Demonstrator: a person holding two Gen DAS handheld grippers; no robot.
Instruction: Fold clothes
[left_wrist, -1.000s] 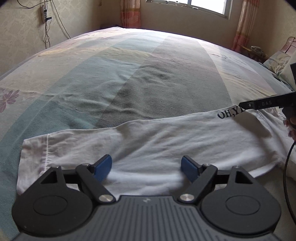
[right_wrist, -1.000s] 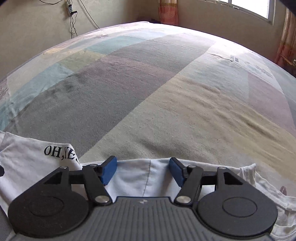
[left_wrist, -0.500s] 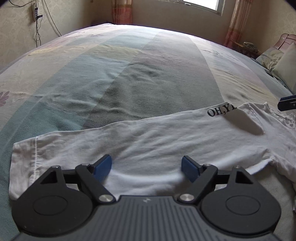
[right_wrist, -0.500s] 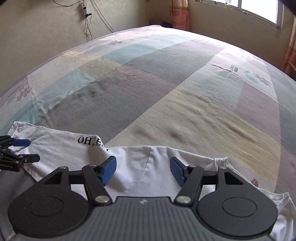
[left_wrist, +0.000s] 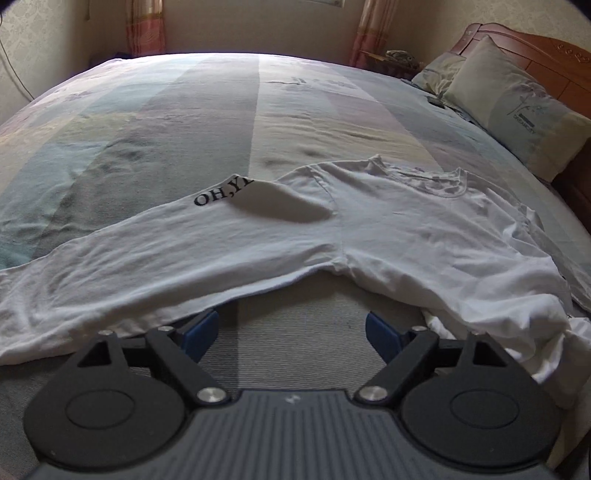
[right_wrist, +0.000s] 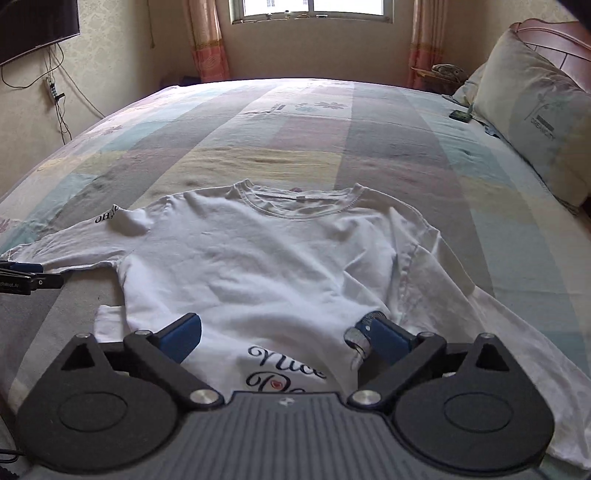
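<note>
The white long-sleeved shirt lay flat on the bed, collar toward the far side and hem toward the near edge, so its long axis ran near to far. One sleeve extended left, folded at the shoulder with black lettering showing; the other sleeve trailed toward the near right. Script lettering was visible at the near hem.

The right gripper hovered above the hem; its jaws had just been opening and stood spread, with fabric below them but not pinched. The left gripper stood spread over bare bedspread, just near of the left sleeve, holding nothing.

Pillows stood against the headboard at right. A window with curtains occupied the far wall.
</note>
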